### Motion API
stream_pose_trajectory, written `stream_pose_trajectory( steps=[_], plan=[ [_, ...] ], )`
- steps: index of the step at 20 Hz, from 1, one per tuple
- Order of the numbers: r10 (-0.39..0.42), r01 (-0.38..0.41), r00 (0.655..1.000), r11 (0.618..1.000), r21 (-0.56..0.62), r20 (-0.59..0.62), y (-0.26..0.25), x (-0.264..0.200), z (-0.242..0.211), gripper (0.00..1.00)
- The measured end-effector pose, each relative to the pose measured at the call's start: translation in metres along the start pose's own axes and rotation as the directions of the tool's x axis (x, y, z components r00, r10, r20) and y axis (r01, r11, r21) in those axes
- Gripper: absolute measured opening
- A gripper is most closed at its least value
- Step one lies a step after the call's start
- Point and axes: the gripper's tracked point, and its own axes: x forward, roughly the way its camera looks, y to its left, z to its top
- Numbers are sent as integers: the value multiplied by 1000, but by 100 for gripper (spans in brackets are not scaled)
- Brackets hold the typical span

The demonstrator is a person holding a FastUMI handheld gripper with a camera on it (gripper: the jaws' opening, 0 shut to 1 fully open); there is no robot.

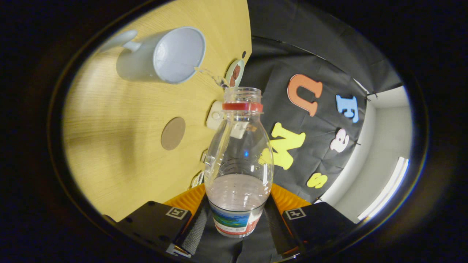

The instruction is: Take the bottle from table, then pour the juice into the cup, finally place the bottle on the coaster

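The gripper [238, 219] is clenched on the bottle [238, 164]: its two fingers press against the lower part of the bottle, one on each side, at the height of the coloured label. The bottle is clear plastic, with a red ring [242, 106] under its open mouth, and there is no cap on it. A little clear liquid lies inside it, collected at the end near the fingers. The whole view is rolled, so the table [120, 146] stands like a wall beside the bottle.

From the mouth of the bottle a thin stream of liquid [210, 76] goes across to the cup [164, 54]. The cup is pale, with a handle on the side away from the bottle, and its opening faces the bottle mouth. The stream meets the cup at its rim.

Beside the bottle, on the table, lies a round brown coaster [173, 133], apart from the cup. Just beyond the bottle neck there is a small white object [215, 115] on the table, partly hidden by the bottle.
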Motion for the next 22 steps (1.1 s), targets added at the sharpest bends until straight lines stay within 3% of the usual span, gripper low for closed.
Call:
stream_pose_trajectory(
  steps=[22],
  plan=[
    [-30, 31, 1000, 997, -67, 7, -15, -3, 2, 81]
  ],
)
